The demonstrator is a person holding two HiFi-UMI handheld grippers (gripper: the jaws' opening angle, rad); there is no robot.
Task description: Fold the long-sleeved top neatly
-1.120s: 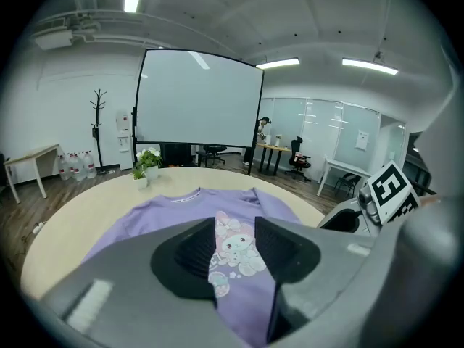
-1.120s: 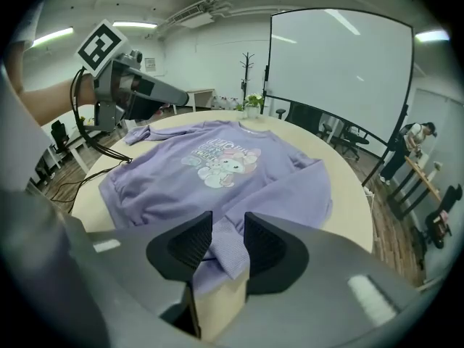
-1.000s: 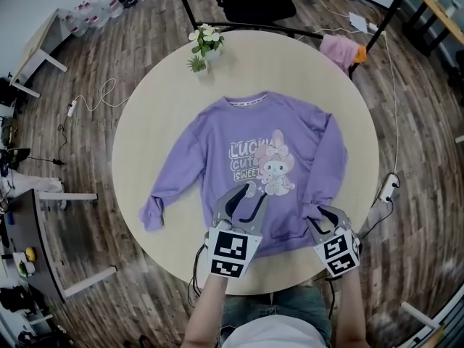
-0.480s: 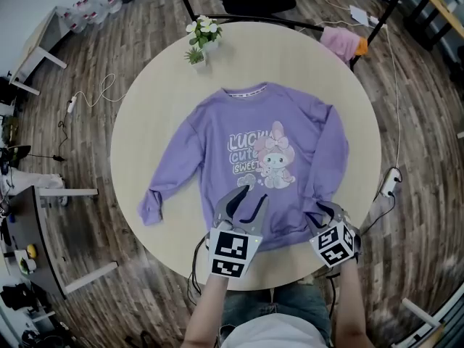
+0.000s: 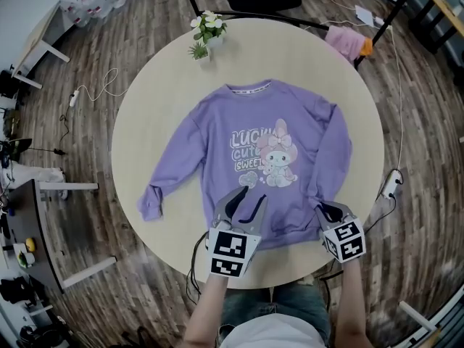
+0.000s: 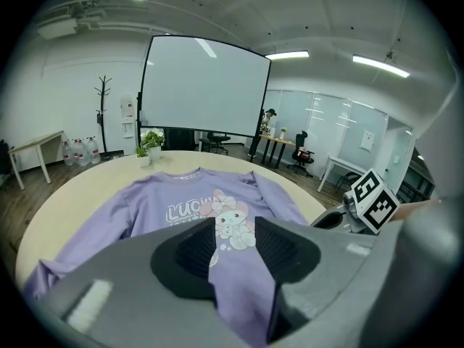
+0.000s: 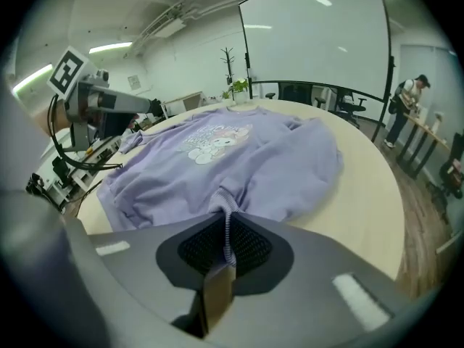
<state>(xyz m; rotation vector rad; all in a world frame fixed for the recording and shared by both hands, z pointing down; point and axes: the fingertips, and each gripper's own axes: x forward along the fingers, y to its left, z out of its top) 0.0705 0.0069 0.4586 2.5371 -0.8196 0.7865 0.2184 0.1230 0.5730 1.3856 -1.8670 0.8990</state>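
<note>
A purple long-sleeved top (image 5: 261, 158) with a cartoon print lies spread face up on the round table (image 5: 145, 122). My left gripper (image 5: 243, 196) hovers over the top's lower front near the hem, open; the purple cloth (image 6: 188, 201) shows through the gap between its jaws (image 6: 235, 241). My right gripper (image 5: 324, 210) sits at the near right, where the right sleeve ends. Its jaws have just been closing and now pinch the ribbed cuff (image 7: 228, 227) between the pads (image 7: 228, 246). The other sleeve's cuff (image 5: 150, 207) lies at the near left.
A small potted plant (image 5: 205, 35) stands at the table's far edge. A pink cloth (image 5: 346, 42) hangs beyond the table at the far right. Cables and a power strip (image 5: 391, 187) lie on the wooden floor. The table's near rim is just below both grippers.
The right gripper's jaws have closed on the sleeve cuff, and it has rolled and sunk a little. The left gripper has dropped slightly toward the cloth.
</note>
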